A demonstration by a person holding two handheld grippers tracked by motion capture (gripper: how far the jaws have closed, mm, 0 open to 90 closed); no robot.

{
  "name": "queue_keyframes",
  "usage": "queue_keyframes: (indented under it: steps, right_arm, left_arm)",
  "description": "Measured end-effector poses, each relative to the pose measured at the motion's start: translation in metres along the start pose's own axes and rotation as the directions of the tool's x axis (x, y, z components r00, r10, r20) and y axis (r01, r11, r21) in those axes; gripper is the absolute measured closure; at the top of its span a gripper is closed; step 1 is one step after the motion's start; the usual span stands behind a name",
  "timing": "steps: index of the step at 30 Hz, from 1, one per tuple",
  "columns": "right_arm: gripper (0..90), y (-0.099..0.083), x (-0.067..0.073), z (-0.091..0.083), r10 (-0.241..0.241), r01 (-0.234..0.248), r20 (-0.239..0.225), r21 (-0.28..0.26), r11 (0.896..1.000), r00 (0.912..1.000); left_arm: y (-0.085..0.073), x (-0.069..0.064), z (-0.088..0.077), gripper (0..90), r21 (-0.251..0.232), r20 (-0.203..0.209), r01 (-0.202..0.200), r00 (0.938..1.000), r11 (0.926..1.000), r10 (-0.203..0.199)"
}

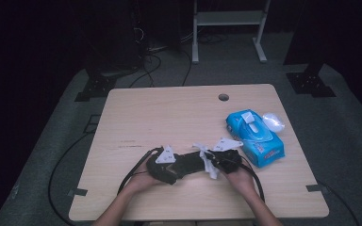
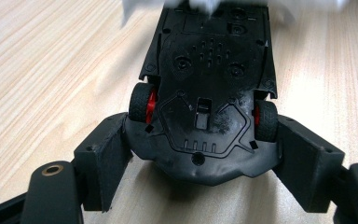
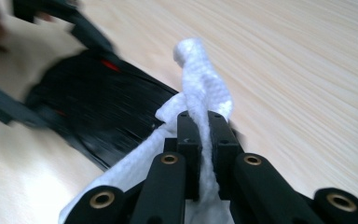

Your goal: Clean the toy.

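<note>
A black toy car lies upside down near the table's front edge, its underside and red-hubbed wheels facing up. My left gripper is shut on one end of it, with a jaw pressed against each side of the body. My right gripper is shut on a twisted white wipe that sticks out past its fingertips. The wipe rests at the car's other end and shows as a white blur at the top of the left gripper view.
A blue pack of wet wipes lies to the right of the hands, with a small clear plastic piece behind it. The wooden table has a cable hole near its far edge. Cables trail off the front left.
</note>
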State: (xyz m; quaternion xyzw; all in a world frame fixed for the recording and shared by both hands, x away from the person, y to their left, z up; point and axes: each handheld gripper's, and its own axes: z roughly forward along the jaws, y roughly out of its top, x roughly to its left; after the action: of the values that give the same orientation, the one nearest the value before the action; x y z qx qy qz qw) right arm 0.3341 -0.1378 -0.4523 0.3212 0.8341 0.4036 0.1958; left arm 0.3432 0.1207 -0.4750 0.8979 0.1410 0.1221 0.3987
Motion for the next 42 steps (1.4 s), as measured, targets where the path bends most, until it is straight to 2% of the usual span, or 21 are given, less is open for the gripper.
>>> queue_keyframes:
  steps: [3,5,10,13,14,19,22,23,24,25,31,34,38,42]
  right_arm:
    - [85.1,-0.005,-0.008,-0.004,0.041,-0.041,0.017,0.001,0.999,0.999]
    - [85.0,-0.003,-0.004,-0.001,0.034,-0.034,0.008,-0.008,0.999,0.9994]
    - [84.9,0.012,0.016,0.015,-0.026,0.025,-0.031,-0.016,1.0,0.9992]
    - [84.9,0.017,0.022,0.02,-0.056,0.056,-0.032,-0.011,0.998,0.9979]
    - [84.9,0.017,0.022,0.021,-0.059,0.058,-0.031,-0.013,0.998,0.9978]
    - [84.9,0.017,0.014,0.021,-0.009,0.009,-0.006,-0.014,1.0,0.9999]
    - [84.9,0.018,0.018,0.023,-0.022,0.022,-0.016,-0.014,1.0,0.9996]
    - [84.9,0.02,0.023,0.025,-0.052,0.051,-0.019,-0.013,0.999,0.9985]
    - [84.9,0.02,0.023,0.025,-0.052,0.051,-0.019,-0.013,0.999,0.9985]
    - [84.9,0.02,0.023,0.025,-0.053,0.053,-0.018,-0.013,0.999,0.9984]
    - [84.9,0.01,0.005,0.012,0.006,-0.006,0.015,-0.018,1.0,0.9999]
    - [84.9,0.005,0.005,0.008,0.017,-0.017,0.011,-0.019,1.0,0.9998]
    - [85.0,0.0,0.005,0.003,-0.004,0.004,0.013,-0.022,1.0,0.9999]
    - [85.0,-0.008,-0.003,-0.005,0.044,-0.043,0.02,-0.031,0.999,0.9989]
  left_arm:
    - [0.001,0.0,0.001,24.1,-0.004,-0.001,0.005,1.0,1.0,-0.005]
    - [0.001,0.0,0.001,24.1,-0.005,-0.001,0.005,1.0,1.0,-0.005]
    - [0.0,-0.001,0.001,24.1,0.0,-0.009,0.001,1.0,1.0,-0.001]
    - [-0.001,0.0,0.0,24.1,0.002,-0.012,-0.002,0.9999,1.0,0.002]
    - [-0.001,0.0,0.0,24.1,0.0,-0.011,0.0,0.9999,1.0,0.0]
    - [0.0,0.0,0.0,24.1,0.0,-0.009,0.002,1.0,1.0,-0.002]
    - [0.0,0.0,0.0,24.1,0.0,-0.01,0.0,0.9999,1.0,0.0]
    - [-0.001,0.0,0.0,24.1,0.0,-0.01,0.0,0.9999,1.0,0.0]
    - [-0.001,0.0,0.0,24.1,0.0,-0.011,0.0,0.9999,1.0,0.0]
    - [-0.001,0.0,0.0,24.1,-0.002,-0.01,-0.001,0.9999,1.0,0.001]
    - [-0.001,0.0,0.0,24.1,-0.004,-0.008,-0.004,1.0,1.0,0.004]
    - [-0.001,0.0,0.0,24.1,0.0,-0.01,-0.008,0.9999,1.0,0.008]
    - [-0.001,0.0,0.0,24.1,-0.002,-0.01,-0.004,0.9999,1.0,0.004]
    - [-0.001,0.0,0.0,24.1,-0.001,-0.006,-0.01,0.9999,0.9999,0.01]
